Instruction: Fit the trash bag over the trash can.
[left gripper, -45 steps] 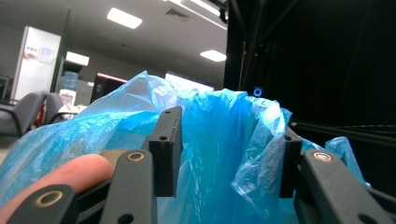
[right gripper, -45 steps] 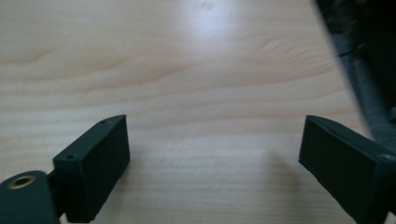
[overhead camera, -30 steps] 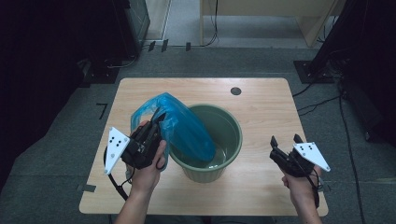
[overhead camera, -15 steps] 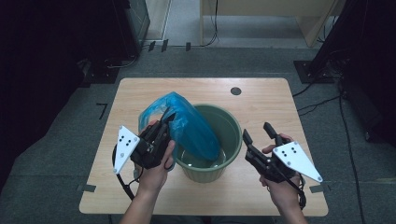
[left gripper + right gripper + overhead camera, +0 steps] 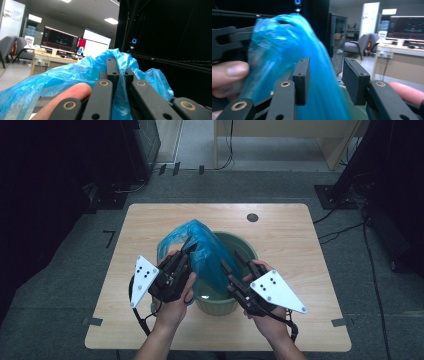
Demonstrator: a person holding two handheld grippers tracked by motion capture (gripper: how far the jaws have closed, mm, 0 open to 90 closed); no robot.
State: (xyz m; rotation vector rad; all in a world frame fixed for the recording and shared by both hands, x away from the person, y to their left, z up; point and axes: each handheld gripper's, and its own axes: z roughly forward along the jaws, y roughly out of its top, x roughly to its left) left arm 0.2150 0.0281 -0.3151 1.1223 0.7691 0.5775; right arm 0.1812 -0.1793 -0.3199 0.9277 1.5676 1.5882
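Bag, blue plastic film, hangs part inside the green bucket at mid counter, upper part bunched above the rim on the bucket's left side. L gripper clenched on the bag's top edge, film pinched between its jaws in left gripper view. R gripper just beside the bag over the bucket, jaws just been closing w/ film between them but pads not pressing yet.

Wooden table, light top. Round dark grommet near its far edge, right of centre. Grey carpet floor around; tape marks beside the near corners. Monitors on a desk; grey chair.
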